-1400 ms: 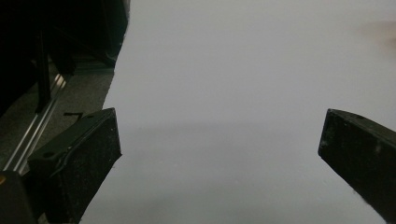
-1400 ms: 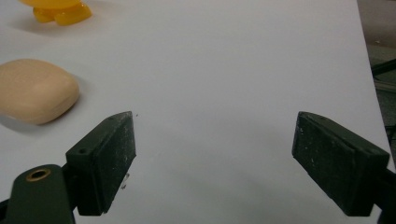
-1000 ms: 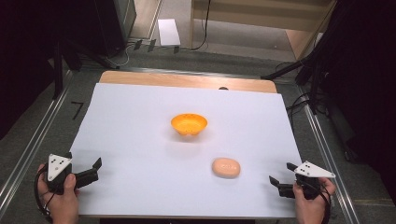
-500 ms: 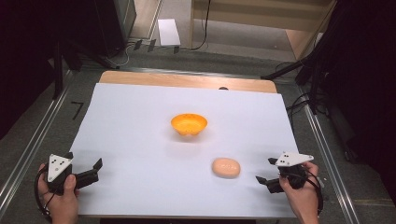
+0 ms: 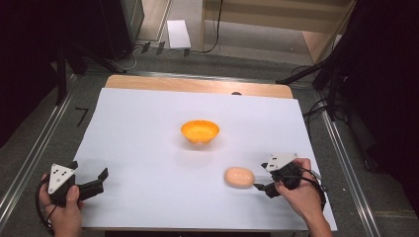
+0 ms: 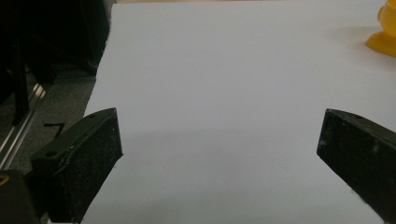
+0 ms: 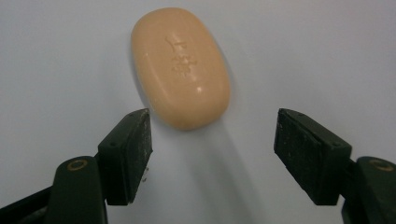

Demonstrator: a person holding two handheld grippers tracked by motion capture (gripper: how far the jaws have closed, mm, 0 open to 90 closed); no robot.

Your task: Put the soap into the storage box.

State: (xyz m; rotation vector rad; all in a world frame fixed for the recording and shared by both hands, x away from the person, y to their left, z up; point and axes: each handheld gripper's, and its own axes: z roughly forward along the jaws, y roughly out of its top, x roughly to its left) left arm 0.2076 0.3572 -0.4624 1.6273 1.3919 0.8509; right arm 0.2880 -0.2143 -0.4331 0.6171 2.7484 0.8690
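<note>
A peach-coloured oval bar of soap (image 5: 239, 177) (image 7: 180, 66) lies flat on the white table sheet (image 5: 148, 148), right of centre near the front. My right gripper (image 5: 261, 183) (image 7: 212, 149) is open just to the soap's right, jaws pointing at it, with the soap's near end just ahead of its fingertips. An orange bowl (image 5: 199, 131) (image 6: 385, 28) stands upright at the middle of the sheet. My left gripper (image 5: 96, 180) (image 6: 219, 154) rests open at the front left corner, nothing between its jaws.
The wooden table edge (image 5: 197, 85) runs along the back. Metal rails (image 5: 29, 163) flank both sides on the floor. A white box (image 5: 178, 33) lies on the floor beyond the table. Dark stands rise at the right (image 5: 336, 79).
My right gripper has moved left and forward from the front right corner up to the soap. The left gripper, bowl and soap have stayed put.
</note>
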